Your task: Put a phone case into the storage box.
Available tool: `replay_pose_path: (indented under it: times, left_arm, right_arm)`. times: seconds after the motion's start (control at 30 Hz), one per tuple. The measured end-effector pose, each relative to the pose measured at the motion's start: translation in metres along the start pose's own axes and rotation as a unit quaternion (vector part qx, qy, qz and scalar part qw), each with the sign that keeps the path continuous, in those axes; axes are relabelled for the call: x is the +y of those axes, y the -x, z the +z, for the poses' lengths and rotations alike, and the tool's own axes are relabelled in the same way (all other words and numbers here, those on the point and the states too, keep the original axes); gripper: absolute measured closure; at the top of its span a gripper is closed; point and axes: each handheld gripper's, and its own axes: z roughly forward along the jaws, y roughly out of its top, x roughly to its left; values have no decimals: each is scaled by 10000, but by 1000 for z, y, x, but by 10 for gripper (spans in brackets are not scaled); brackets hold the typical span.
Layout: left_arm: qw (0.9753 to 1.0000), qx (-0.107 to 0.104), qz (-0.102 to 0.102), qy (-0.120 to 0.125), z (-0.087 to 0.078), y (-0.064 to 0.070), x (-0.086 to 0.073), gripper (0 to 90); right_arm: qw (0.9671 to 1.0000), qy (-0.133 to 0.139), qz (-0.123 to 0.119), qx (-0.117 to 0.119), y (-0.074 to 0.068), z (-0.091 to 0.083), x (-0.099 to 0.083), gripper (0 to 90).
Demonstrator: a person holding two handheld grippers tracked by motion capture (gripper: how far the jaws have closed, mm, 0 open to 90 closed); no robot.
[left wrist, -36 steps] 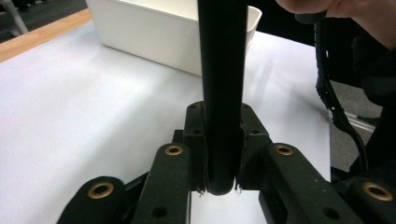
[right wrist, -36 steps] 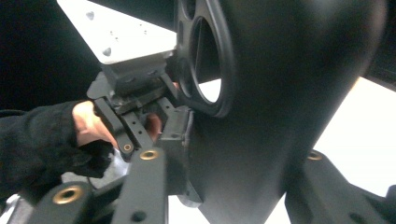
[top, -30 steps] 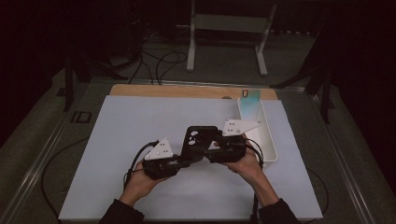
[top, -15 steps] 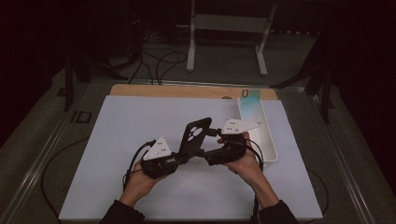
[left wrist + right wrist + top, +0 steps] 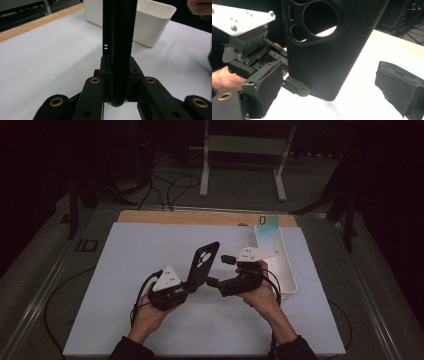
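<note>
High view is showing the left gripper (image 5: pixel 187 285) pinching the bottom end of a black phone case (image 5: pixel 203 265). The case is standing up off the table (image 5: pixel 125 265) and leaning a little away from the person. In the left gripper view, the case (image 5: pixel 120 37) is rising straight up between the two jaws, which are squeezing it from both sides. The right gripper (image 5: pixel 217 270) is sitting just beside the case with its jaws spread wide, gripping nothing. In the right gripper view, the case (image 5: pixel 329 55) is standing between the two pads (image 5: pixel 265 90) without touching them, camera holes at the top. A white bin (image 5: pixel 277 257) is resting on the table past the right gripper.
</note>
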Motion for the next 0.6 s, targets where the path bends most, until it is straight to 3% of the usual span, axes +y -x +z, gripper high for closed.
replay_pose_path:
  times: [0.23,0.4,0.6]
  left_arm:
    - [9999,98,-86,-30,2,0,-2,802]
    - [9998,89,-162,-67,6,1,-5,802]
    - [9999,50,-120,-80,8,4,-6,802]
  right_arm:
    - [9998,101,123,-72,-2,3,2,85]
    - [9993,202,176,-275,-7,3,7,120]
    - [9981,311,392,-348,-8,5,11,121]
